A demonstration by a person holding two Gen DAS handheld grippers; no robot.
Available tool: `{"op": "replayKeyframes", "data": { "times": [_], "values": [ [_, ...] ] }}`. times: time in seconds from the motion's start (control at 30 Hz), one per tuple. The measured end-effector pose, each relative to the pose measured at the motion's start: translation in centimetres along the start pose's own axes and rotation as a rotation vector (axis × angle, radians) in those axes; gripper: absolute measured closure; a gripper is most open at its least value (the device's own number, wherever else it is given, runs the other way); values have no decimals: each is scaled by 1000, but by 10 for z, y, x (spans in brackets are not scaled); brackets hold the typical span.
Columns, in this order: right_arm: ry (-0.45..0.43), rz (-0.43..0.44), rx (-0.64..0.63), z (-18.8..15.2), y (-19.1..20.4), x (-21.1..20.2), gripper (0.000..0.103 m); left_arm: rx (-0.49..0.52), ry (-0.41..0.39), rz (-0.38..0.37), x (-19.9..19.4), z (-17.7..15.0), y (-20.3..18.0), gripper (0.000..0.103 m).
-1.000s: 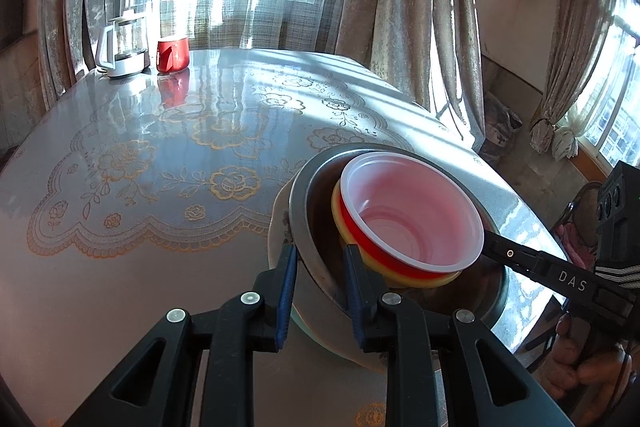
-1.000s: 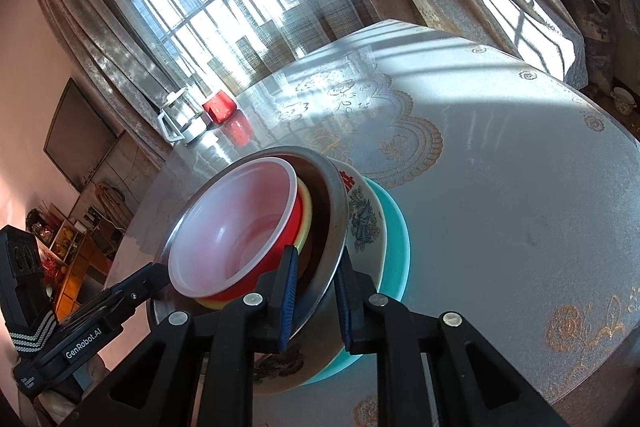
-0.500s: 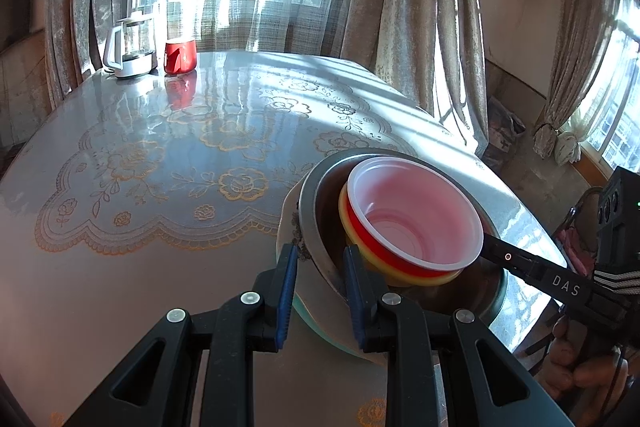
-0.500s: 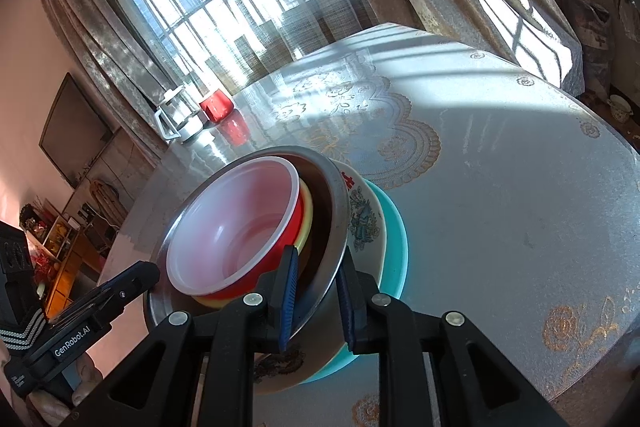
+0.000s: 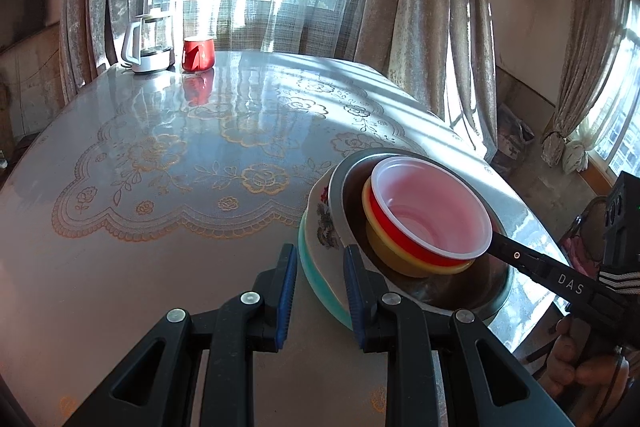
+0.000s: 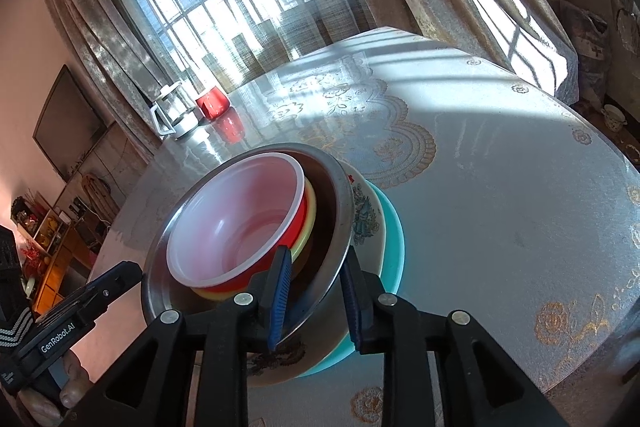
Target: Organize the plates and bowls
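A nested stack stands on the table: a teal plate (image 5: pixel 320 283) at the bottom, a floral white bowl (image 5: pixel 320 223), a steel bowl (image 5: pixel 452 287), a yellow bowl (image 5: pixel 396 259) and a red bowl (image 5: pixel 432 211) with a pale inside. My left gripper (image 5: pixel 320 263) is open, its fingers straddling the stack's near rim without pinching it. In the right wrist view the stack shows again, with the steel bowl (image 6: pixel 340 211), red bowl (image 6: pixel 240 227) and teal plate (image 6: pixel 394 247). My right gripper (image 6: pixel 314 267) is open, its fingers on either side of the steel bowl's rim.
A glass kettle (image 5: pixel 146 43) and a red mug (image 5: pixel 198 54) stand at the table's far edge by the curtained window. The lace-patterned tabletop (image 5: pixel 180 167) stretches left of the stack. The table edge (image 6: pixel 600 367) lies close on the right.
Both grippers have opened and let go of the steel bowl's rim. The left gripper has drawn back a little from the stack, which rests on the table.
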State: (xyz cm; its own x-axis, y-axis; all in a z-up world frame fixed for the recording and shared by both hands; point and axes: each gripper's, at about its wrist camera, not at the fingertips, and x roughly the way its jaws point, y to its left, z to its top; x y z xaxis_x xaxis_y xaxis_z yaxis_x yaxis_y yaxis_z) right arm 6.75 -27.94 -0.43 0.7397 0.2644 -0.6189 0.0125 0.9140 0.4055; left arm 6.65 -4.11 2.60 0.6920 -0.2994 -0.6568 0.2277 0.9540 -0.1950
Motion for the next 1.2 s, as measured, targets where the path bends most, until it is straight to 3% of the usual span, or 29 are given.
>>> {"op": "replayKeyframes", "data": {
  "times": [0.17,0.37,0.63,0.83,0.9,1.2],
  "values": [
    [-23,-41,-30,-2,6,-5,71,-9,-5,51,-5,-9,8,78],
    [-86,-130,-65,-2,15,-17,64,-26,-28,148,-14,-22,22,70],
    [-183,-242,-153,-17,45,-34,62,-58,-53,244,-23,-37,31,64],
    [-175,-236,-195,-28,61,-32,62,-64,-85,261,-33,-39,29,56],
    [-174,-228,-205,-29,64,-32,62,-58,-95,263,-35,-39,26,49],
    [-173,-214,-245,-37,78,-30,62,-56,-100,263,-38,-39,24,41]
  ]
}}
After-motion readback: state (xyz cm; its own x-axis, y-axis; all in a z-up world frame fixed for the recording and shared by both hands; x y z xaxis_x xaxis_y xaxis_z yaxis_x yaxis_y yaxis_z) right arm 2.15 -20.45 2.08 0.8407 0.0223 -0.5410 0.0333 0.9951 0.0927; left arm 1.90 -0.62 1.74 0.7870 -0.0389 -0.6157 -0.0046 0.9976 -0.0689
